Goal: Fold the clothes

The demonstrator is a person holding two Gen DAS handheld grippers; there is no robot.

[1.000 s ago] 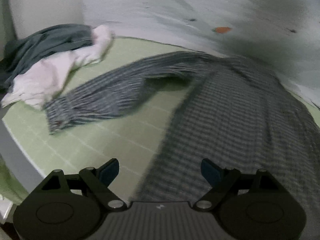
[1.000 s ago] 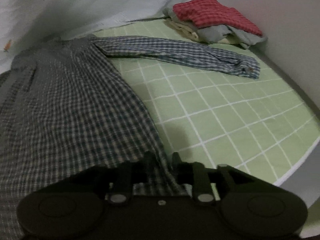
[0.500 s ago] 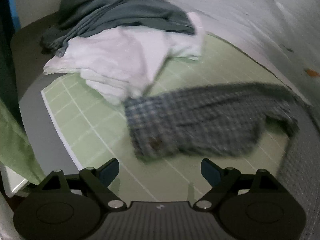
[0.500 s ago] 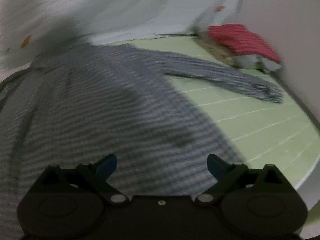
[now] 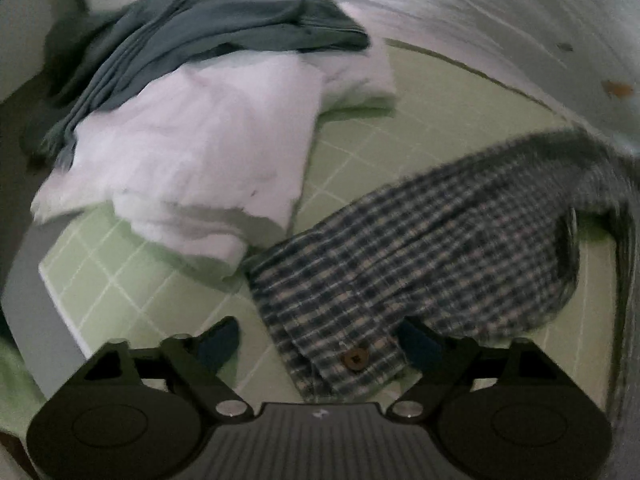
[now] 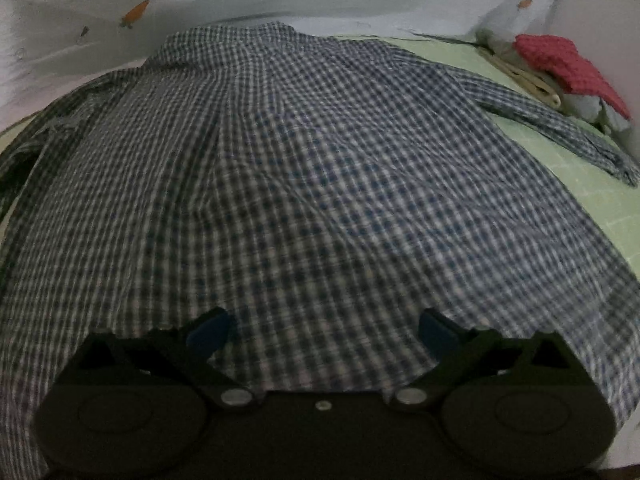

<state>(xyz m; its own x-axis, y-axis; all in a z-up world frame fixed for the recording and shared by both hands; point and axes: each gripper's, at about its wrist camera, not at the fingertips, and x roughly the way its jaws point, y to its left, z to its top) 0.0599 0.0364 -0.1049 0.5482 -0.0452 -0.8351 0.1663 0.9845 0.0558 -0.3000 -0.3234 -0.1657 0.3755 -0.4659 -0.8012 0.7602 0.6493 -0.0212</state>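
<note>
Green bedding with a white grid [image 5: 132, 280] covers the bed, and a pale sheet with small orange carrot prints [image 6: 136, 12] hangs behind it. At the left side, seen from the left wrist, a crumpled dark grey-green garment [image 5: 208, 28] lies on top of a heap of white cloth [image 5: 200, 152]. Just beside the heap lies the cuff of the blue and white checked shirt's sleeve [image 5: 420, 264], with a brown button [image 5: 355, 360] on it. The left gripper [image 5: 318, 342] has its fingers wide apart, and the cuff sits between them; I cannot tell if they touch it. From the right wrist, the blue and white checked shirt [image 6: 300, 184] is spread flat. The right gripper [image 6: 320, 330] is wide apart over the shirt, holding nothing. Far right, a folded red knit cloth [image 6: 564, 64] tops a small pile.
</note>
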